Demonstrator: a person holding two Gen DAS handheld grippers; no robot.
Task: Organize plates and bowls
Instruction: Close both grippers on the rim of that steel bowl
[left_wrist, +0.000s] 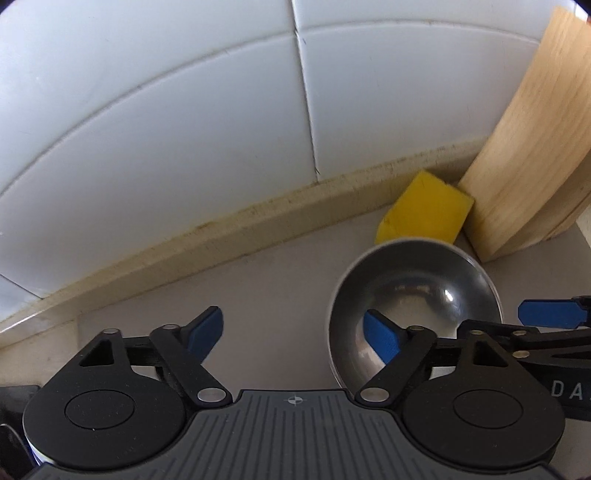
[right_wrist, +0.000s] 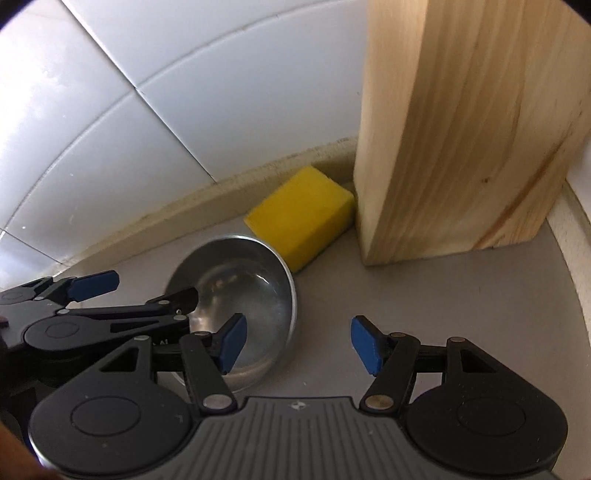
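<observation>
Steel bowl (left_wrist: 413, 295) sits upright on the grey bench (left_wrist: 258, 295), empty, close to the tiled wall (left_wrist: 166, 129). Yellow sponge (right_wrist: 301, 214) lies just behind the bowl, against the beige upstand at the foot of the wall and touching or nearly touching the wooden block (right_wrist: 461, 147), which stands on end to the right. Left gripper (left_wrist: 295, 334): jaws wide apart, nothing between the pads; its right blue pad (left_wrist: 382, 341) hangs over the inside of the bowl, its left pad over bare bench. Whether that pad touches the steel cannot be told. Right gripper (right_wrist: 297, 343): jaws apart, about half spread, not gripping; its left pad (right_wrist: 232, 343) is over the bowl's interior, its right pad outside, so the near right rim lies in the gap between them. No pad seen pressing on the rim. Both grippers sit side by side, angled steeply down at the bowl.
</observation>
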